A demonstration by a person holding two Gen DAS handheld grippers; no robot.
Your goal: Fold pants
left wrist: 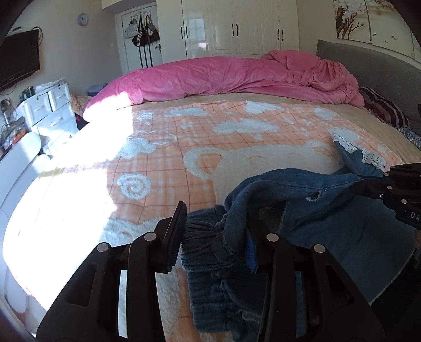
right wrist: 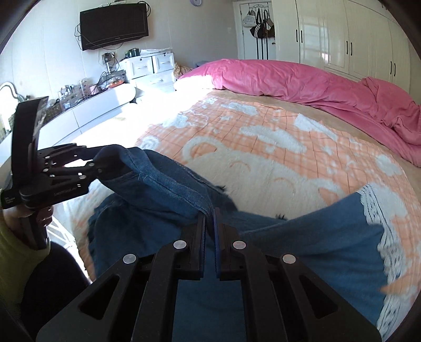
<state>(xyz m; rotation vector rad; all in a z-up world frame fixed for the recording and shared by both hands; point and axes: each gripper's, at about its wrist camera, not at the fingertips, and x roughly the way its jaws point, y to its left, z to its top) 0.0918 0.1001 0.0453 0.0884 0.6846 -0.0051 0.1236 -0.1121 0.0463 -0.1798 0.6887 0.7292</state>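
Blue denim pants with a white lace hem hang lifted over the peach plaid blanket on the bed. My left gripper is shut on the bunched elastic waistband. In the right wrist view the left gripper holds that corner up at the left, with a hand in a yellow-green sleeve below it. My right gripper is shut on a stitched edge of the pants, and denim stretches taut between the two. The lace hem trails to the right. The right gripper shows at the left wrist view's right edge.
A pink duvet lies heaped along the far side of the bed, by a grey headboard and a striped pillow. White drawers, a cluttered desk and a wall TV stand left. White wardrobes line the back.
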